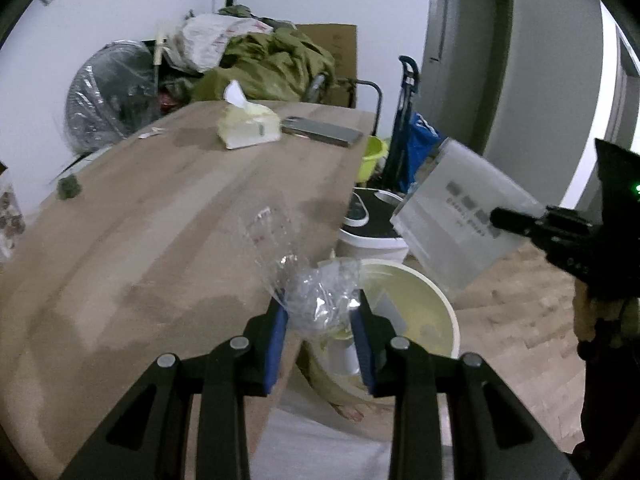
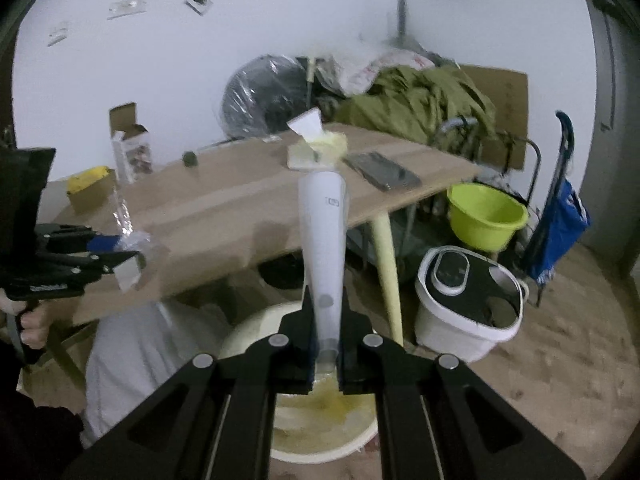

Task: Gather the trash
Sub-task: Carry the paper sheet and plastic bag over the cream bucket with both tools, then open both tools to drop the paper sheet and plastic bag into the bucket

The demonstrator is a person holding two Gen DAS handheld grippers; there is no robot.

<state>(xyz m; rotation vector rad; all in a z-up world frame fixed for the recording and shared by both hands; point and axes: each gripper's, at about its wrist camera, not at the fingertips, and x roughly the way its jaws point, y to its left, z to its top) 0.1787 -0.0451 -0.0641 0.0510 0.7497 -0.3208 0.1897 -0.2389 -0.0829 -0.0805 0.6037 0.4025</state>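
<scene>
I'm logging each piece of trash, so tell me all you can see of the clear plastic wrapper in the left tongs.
The clear plastic wrapper is thin, crinkled, glossy film, bunched into a loose wad. The left tongs hold it between their blue pads, at the wooden table's edge, above the cream bucket. It touches only the pads.

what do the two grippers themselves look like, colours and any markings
Both are black, angular linkage frames with round silver pivot pins. The left gripper has blue pads on its fingers; the right gripper looks alike. Seen side-on, the left carries small white lettering, too blurred to read, and the right shows a green light.
</scene>
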